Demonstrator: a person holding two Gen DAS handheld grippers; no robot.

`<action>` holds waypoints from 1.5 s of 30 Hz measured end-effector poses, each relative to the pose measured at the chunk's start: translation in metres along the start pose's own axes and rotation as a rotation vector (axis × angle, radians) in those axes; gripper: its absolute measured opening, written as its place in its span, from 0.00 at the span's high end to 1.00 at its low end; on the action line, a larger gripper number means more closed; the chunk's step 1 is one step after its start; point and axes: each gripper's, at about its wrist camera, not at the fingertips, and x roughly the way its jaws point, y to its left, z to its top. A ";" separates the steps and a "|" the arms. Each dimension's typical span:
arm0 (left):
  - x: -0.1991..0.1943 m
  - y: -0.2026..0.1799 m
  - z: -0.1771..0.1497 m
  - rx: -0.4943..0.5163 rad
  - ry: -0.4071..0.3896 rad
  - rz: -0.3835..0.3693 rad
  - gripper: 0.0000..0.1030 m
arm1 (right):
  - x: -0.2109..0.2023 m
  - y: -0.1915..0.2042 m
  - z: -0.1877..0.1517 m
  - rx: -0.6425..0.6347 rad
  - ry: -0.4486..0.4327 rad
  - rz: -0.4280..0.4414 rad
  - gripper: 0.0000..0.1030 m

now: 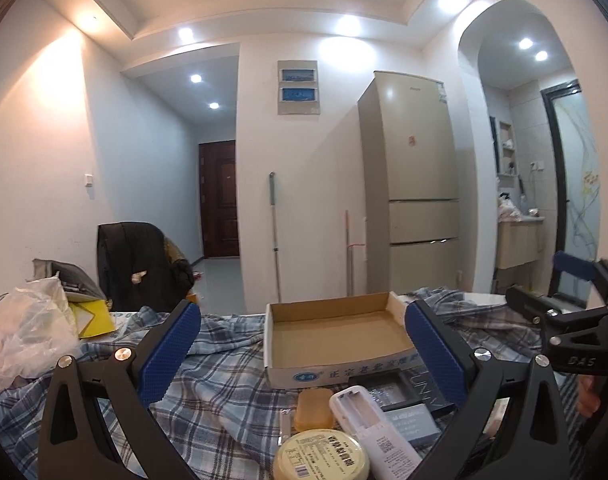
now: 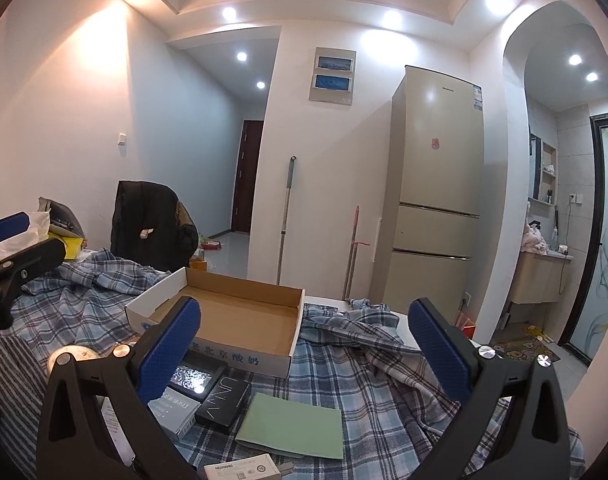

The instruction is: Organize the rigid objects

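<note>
Both hand-held grippers stand released, jaws spread wide and holding nothing: the left hand-held gripper (image 1: 301,354) frames the empty cardboard tray (image 1: 336,354), the right hand-held gripper (image 2: 304,354) hovers beside it. The tray sits on a rumpled plaid cloth (image 2: 356,364) over the counter, its interior bare. The left view alone shows the round yellow tin (image 1: 322,458), orange soap case (image 1: 315,409) and white remote (image 1: 370,428), cut off below. Only the right view shows the green pad (image 2: 293,426) and the partly cropped white adapter (image 2: 243,470); the black box (image 2: 223,402) is half hidden.

White charger (image 2: 245,469) reads "HUAWEI"; right tool (image 1: 576,344) reads "DAS" (other print blurred).
</note>
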 end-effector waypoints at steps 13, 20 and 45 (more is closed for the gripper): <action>-0.010 -0.012 0.009 0.027 0.046 -0.042 0.00 | -0.017 -0.012 0.007 0.067 -0.049 0.003 0.00; -0.029 0.011 0.028 -0.061 -0.070 0.038 0.00 | -0.024 -0.018 0.012 0.102 -0.057 0.027 0.00; 0.072 0.005 -0.048 -0.072 0.819 -0.023 0.00 | -0.011 -0.018 0.010 0.118 0.086 0.107 0.00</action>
